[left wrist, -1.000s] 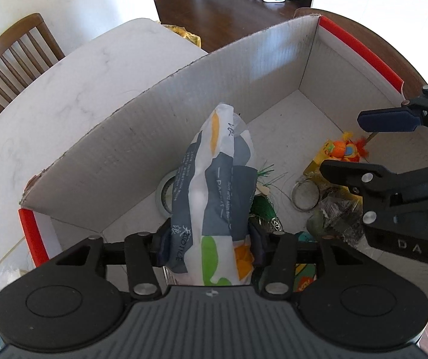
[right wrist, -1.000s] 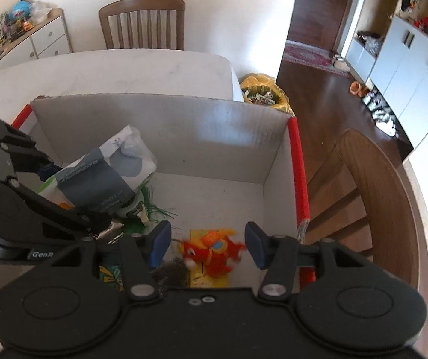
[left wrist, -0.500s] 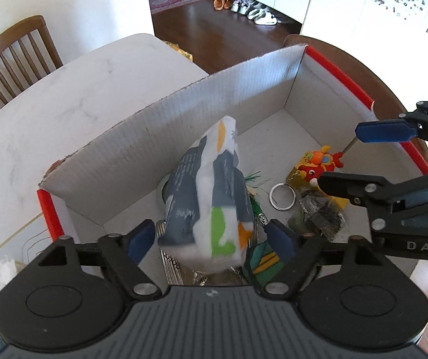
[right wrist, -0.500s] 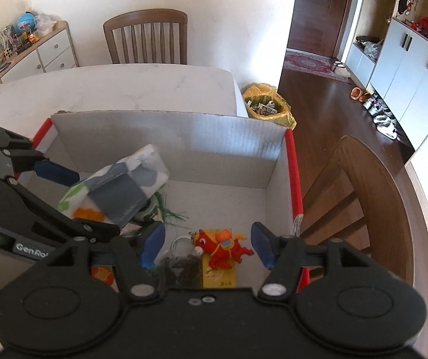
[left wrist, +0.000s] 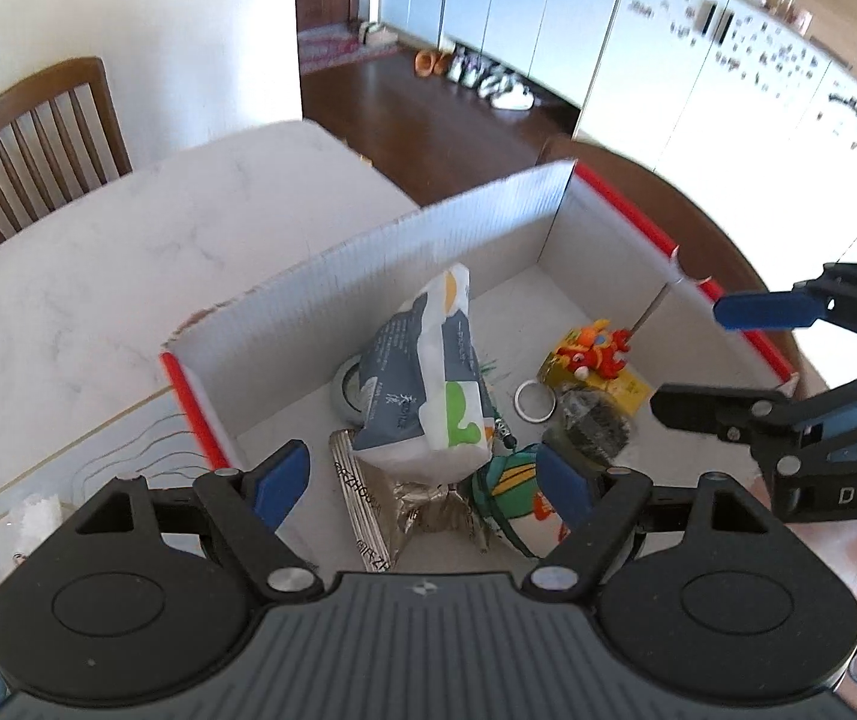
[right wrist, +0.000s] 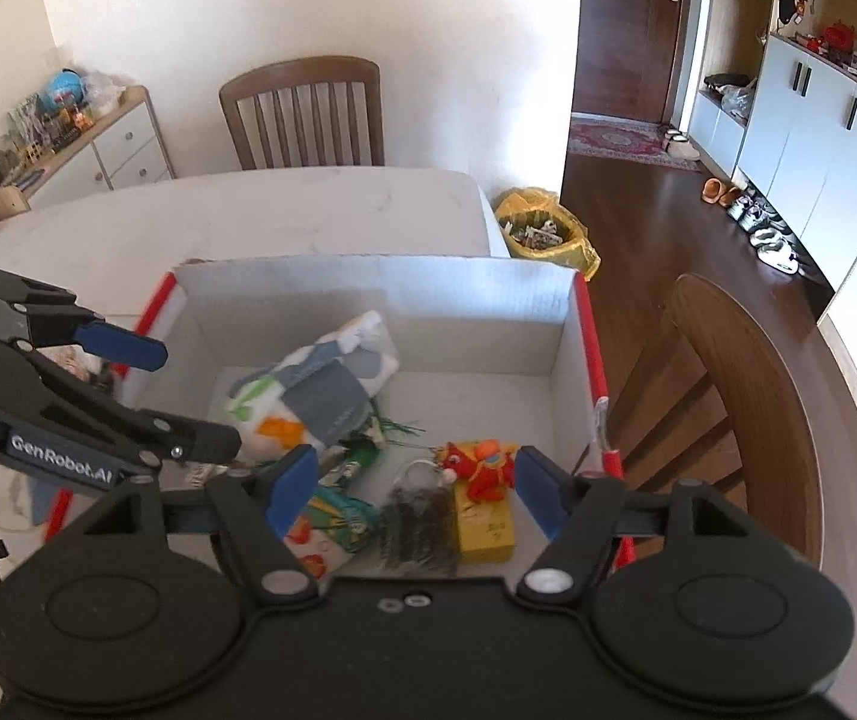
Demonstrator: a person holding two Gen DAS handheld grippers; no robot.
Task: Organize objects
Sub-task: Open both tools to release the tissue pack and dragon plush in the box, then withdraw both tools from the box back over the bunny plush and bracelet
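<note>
A white cardboard box [left wrist: 428, 252] with red-taped ends sits on the pale counter [left wrist: 98, 276], close to the counter's right edge and short of its far corner. Both tools hang above the box, and neither grips anything.

The left tool [left wrist: 419, 477] is spread wide – its blue pads stand clear on either side of a patterned pouch [left wrist: 422, 384] with nothing pressed between them. The pouch lies inside the box toward its left end, leaning over a tape roll [left wrist: 349, 387] and some silver foil packets [left wrist: 380, 504]. A green and white packet [left wrist: 515, 480] lies just beside the pouch, at the near wall.

The right tool [right wrist: 410, 495] has its jaws opening, with only air between the pads. Below it, on the box floor toward the right end, a red plush toy [right wrist: 479, 468] lies on top of a yellow card [right wrist: 485, 525]. Touching the card's left side is a dark bag [right wrist: 422, 531], and a metal ring [left wrist: 533, 408] rests just beside the toy. From the left wrist view the right tool shows over the box's right end; from the right wrist view the left tool shows over the left end.

A wooden chair [right wrist: 302, 111] stands at the counter's far edge, and another [right wrist: 740, 396] at its right edge.
</note>
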